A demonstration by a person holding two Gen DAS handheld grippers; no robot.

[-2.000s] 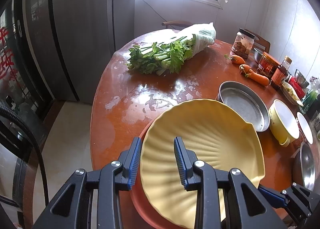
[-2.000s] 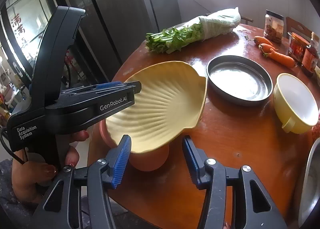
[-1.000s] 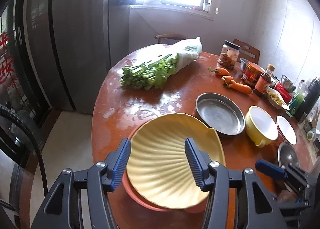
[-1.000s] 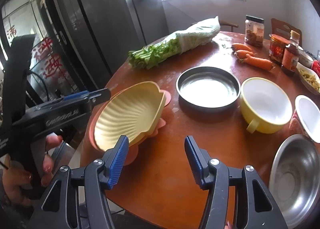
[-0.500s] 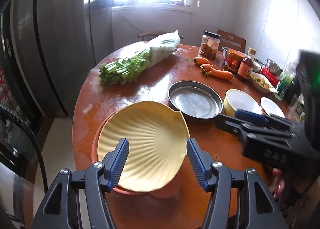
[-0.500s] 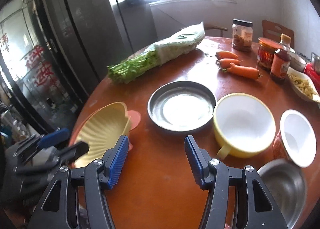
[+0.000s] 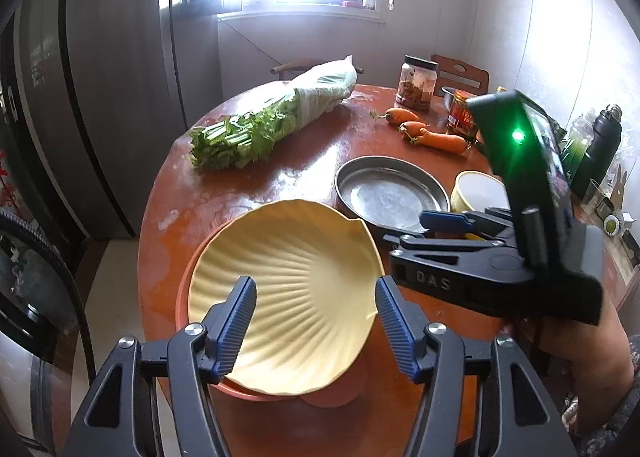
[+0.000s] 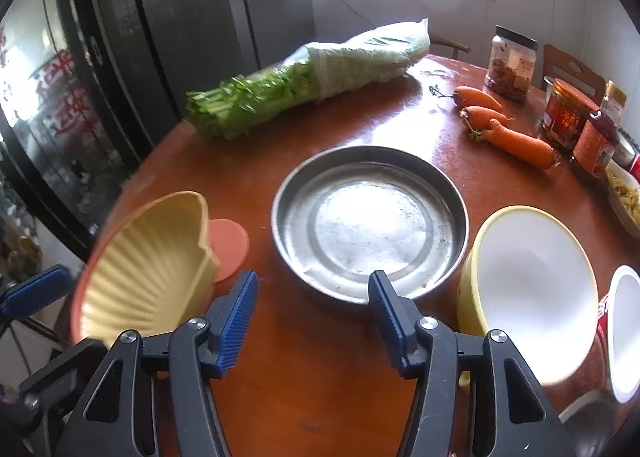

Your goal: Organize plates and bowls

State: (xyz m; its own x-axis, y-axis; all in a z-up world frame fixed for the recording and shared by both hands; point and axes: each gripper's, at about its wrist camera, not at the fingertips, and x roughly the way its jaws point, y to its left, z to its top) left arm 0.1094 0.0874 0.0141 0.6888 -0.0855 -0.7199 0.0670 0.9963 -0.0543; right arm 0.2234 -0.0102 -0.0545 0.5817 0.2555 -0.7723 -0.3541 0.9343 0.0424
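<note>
A yellow shell-shaped plate (image 7: 288,293) rests on a pink plate (image 7: 182,297) at the table's near left edge; both also show in the right wrist view, the shell plate (image 8: 148,273) and the pink plate (image 8: 229,243). My left gripper (image 7: 316,321) is open and empty just above the shell plate's near rim. A steel plate (image 8: 368,221) lies mid-table, also in the left wrist view (image 7: 390,193). My right gripper (image 8: 314,317) is open and empty, at the steel plate's near rim. A yellow bowl (image 8: 528,281) stands right of it.
Bagged celery (image 8: 304,77), carrots (image 8: 508,133) and jars (image 8: 510,63) lie at the far side of the round wooden table (image 8: 320,377). A small white bowl (image 8: 626,329) and a steel bowl rim sit at the right. A refrigerator (image 7: 104,69) stands left.
The left gripper let go of the shell plate, opened wider and pulled back. The right gripper swung right from the shell plate to the steel plate.
</note>
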